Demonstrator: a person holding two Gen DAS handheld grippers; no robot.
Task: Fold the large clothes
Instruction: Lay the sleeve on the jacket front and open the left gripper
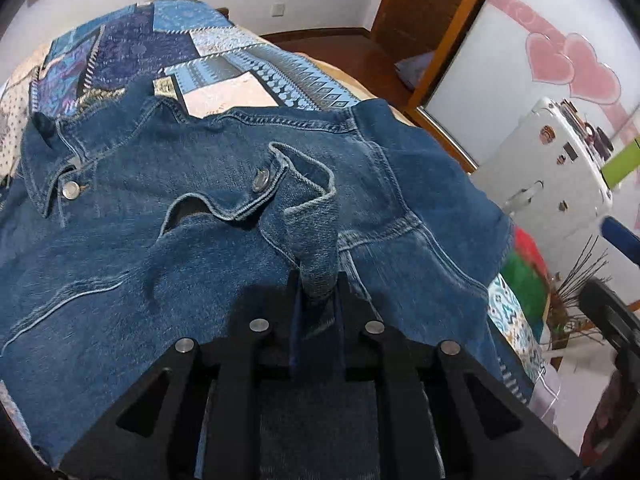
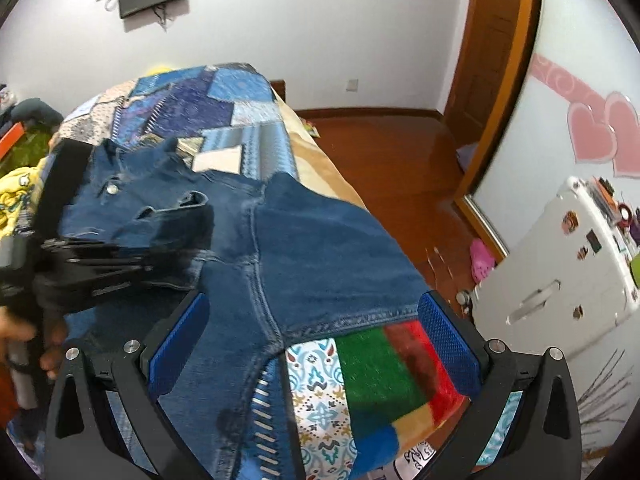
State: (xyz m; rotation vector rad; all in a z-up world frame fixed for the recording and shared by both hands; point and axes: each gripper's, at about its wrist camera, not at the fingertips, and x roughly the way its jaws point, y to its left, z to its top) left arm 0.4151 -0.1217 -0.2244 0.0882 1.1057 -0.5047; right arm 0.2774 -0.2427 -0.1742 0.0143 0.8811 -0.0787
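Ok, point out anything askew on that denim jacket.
The denim jacket lies rumpled, not flat: its cuff is bunched up, pinched in the left gripper. The right gripper is open above the hem, holding nothing.

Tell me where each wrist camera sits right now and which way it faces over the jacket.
Left wrist: sits on the left hand-held gripper, looking forward and down over the blue denim jacket; its black fingers are closed on a denim cuff.
Right wrist: sits on the right hand-held gripper, facing the jacket's hem at the bed edge; its blue-padded fingers stand open, with the left gripper blurred at left.
Shared: the jacket, the blue patchwork bedspread, the pink heart wall stickers and the white fridge.
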